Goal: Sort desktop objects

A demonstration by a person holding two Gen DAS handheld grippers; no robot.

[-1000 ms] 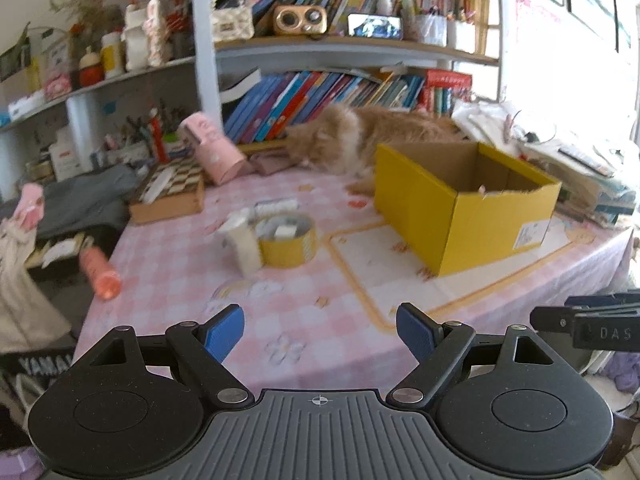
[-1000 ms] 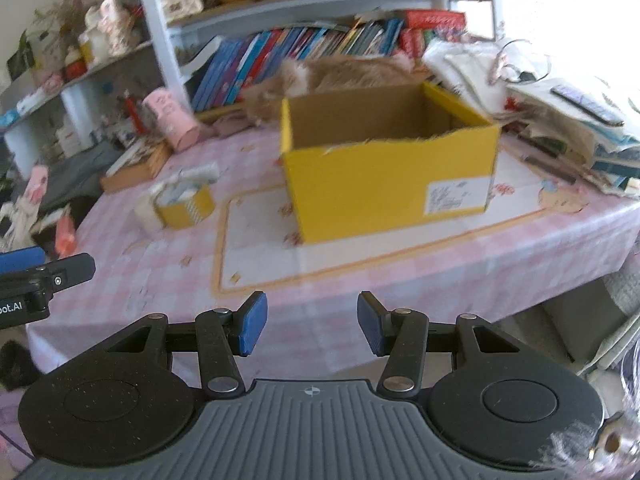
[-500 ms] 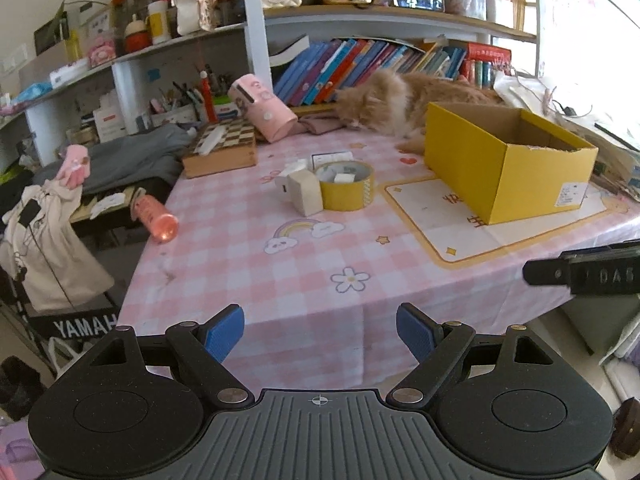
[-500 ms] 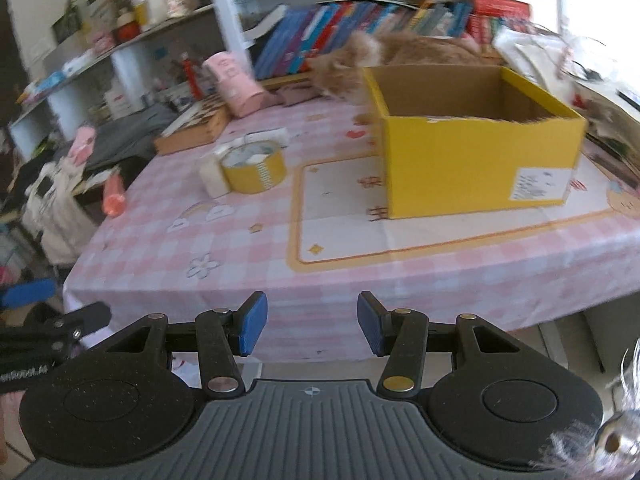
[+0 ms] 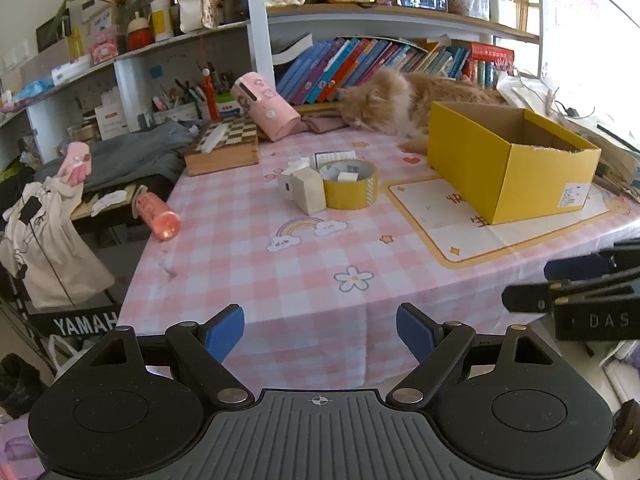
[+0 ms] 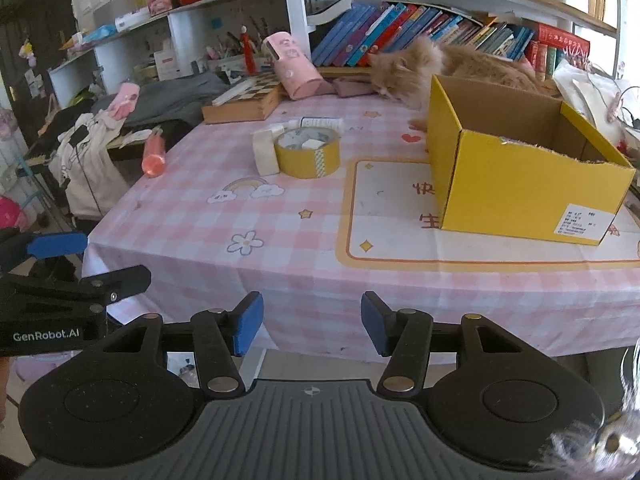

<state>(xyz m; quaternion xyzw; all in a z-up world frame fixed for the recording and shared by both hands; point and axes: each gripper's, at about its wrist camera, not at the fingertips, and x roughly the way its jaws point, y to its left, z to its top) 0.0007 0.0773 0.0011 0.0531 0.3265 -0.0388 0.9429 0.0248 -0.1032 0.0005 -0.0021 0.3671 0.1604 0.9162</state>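
Pink checked table (image 5: 256, 248) carries a tape roll (image 5: 350, 184) and yellow box (image 5: 508, 160); my left gripper (image 5: 320, 330) and right gripper (image 6: 312, 328) hang before its edge, fingers spread, empty.

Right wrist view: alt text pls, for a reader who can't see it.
The open, empty right gripper is held short of the near edge of a pink checked table. On it sit an open yellow cardboard box at right and a yellow tape roll touching a small white box mid-table. An orange cat lies behind the cardboard box; the left gripper shows at left.
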